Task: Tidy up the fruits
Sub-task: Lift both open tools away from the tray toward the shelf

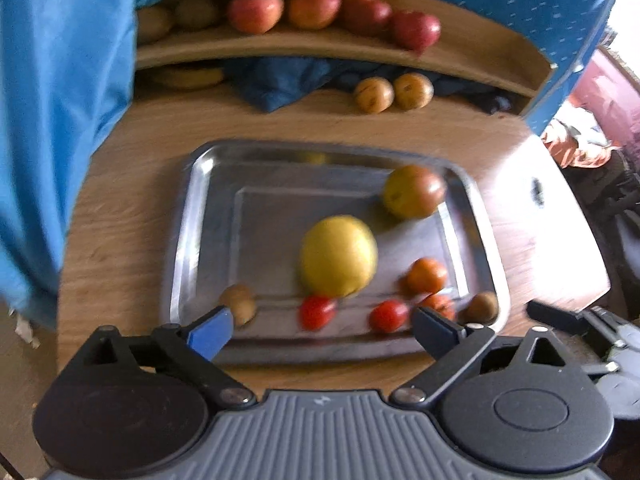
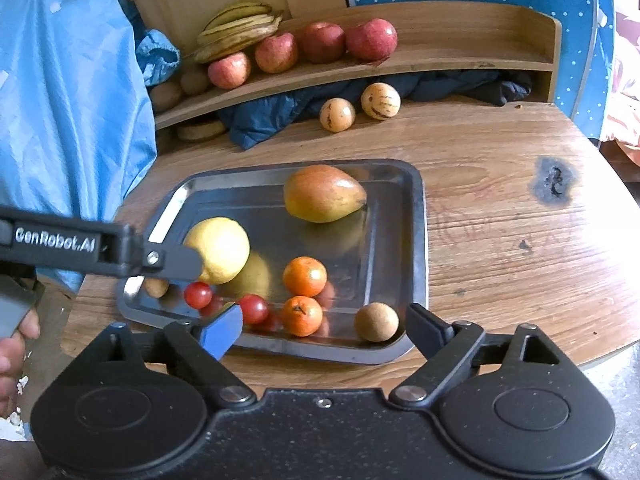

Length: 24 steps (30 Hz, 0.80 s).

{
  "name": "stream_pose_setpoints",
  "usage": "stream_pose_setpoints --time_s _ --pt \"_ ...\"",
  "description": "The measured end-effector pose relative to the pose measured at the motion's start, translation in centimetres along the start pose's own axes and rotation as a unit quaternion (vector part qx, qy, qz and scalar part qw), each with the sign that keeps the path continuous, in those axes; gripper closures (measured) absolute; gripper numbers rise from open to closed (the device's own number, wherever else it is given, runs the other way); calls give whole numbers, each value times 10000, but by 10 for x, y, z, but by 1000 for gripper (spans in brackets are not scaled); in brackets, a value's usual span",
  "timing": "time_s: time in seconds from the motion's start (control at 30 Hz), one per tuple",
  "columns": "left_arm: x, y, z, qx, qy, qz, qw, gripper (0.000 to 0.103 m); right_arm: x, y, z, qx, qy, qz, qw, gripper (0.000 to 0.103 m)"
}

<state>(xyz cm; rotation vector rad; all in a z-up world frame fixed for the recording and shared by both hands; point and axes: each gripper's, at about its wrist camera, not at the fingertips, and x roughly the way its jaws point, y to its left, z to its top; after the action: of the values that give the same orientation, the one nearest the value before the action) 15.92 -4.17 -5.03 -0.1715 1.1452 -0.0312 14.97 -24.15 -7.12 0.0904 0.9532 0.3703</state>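
Steel tray [image 2: 416, 240] on the round wooden surface [image 2: 500, 248] holds the fruit: a yellow lemon [image 2: 218, 248] at left, a pear [image 2: 322, 194] at the far side, two tangerines [image 2: 305, 276] near the middle, cherry tomatoes [image 2: 198, 295] and small brown fruits [image 2: 376, 322] along the near rim. Both claws hover at the near edge, jaws spread wide and empty: the left claw [image 1: 322, 326], the right claw [image 2: 324, 326], probably choosing a piece. Behind, a shelf [image 2: 440, 64] carries sorted apples [image 2: 370, 39] and bananas [image 2: 236, 28].
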Motion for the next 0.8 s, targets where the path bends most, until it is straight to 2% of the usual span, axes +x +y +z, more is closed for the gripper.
stream_pose_setpoints --time_s 0.27,0.8 --pt "9 34 -15 -215 583 453 9970 1 6 4 -2 18 156 91 9998 5" --pt "15 36 11 -177 654 803 9945 1 20 0 12 170 244 42 9995 1"
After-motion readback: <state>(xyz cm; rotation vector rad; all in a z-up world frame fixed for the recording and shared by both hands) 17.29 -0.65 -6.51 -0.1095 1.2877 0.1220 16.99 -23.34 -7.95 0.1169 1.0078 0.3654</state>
